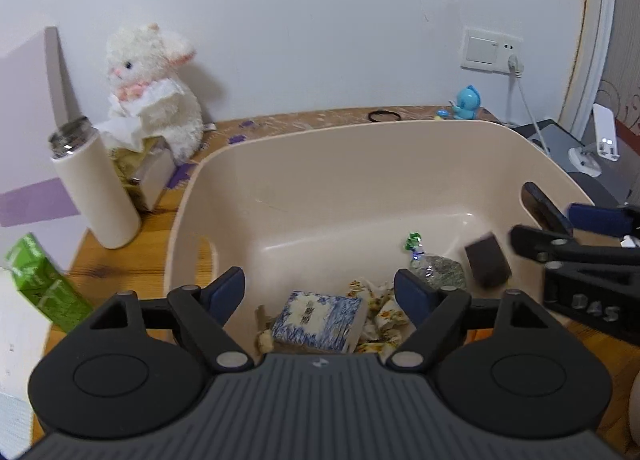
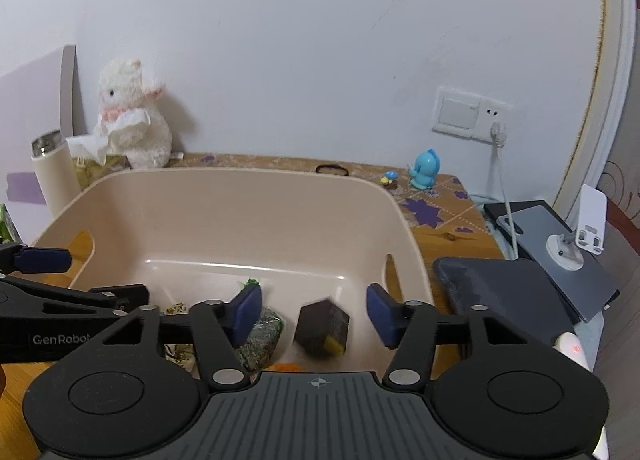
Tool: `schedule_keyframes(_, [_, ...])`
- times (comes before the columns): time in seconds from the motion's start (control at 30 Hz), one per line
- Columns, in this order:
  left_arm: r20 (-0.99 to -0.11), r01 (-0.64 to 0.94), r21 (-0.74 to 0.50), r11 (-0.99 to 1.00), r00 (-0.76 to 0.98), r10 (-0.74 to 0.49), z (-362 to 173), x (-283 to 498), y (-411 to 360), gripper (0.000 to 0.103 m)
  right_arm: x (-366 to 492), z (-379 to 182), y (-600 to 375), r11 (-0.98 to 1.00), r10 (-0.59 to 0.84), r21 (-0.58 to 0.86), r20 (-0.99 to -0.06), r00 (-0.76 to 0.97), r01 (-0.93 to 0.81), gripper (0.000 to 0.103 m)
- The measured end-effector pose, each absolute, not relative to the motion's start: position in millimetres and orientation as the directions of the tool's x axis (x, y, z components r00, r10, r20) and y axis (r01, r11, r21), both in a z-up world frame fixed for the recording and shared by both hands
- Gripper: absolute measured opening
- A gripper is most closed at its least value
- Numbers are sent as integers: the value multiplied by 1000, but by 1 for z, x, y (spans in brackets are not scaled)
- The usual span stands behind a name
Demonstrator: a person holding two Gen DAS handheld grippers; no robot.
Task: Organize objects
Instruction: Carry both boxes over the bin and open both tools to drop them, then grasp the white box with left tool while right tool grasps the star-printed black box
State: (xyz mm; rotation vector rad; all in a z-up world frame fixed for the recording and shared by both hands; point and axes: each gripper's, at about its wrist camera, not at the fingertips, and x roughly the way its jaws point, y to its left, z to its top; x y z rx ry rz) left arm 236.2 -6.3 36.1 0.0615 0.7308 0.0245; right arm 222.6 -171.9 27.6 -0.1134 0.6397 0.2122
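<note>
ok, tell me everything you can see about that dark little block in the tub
The block is a small dark brown, boxy piece with flat faces and a yellowish patch at its lower corner. It looks motion-blurred and tilted on an edge, so it may be falling or just landing. It sits low in the beige tub, near the right wall, between the open fingers of the right claw, which do not touch it. A green-flecked wrapped packet lies to its left, apart from it. Its material is unclear.
</note>
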Motion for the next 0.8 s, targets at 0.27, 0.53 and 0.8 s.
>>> schedule_keyframes(0.27, [-646,-42,63,997,760,73,48,210,1,87,192,41,-197,976,172,-11,-582,795,-219,80])
schedule_keyframes(0.53, [-622,-13,57,998,781,45,60,167,-2,91,161,35,-215,974,168,-25,-588,791,-225,89])
schedule_keyframes(0.8, [-668,24,52,998,744,17,37,143,-15,92,142,9,-221,973,169,-15,-640,750,-232,92])
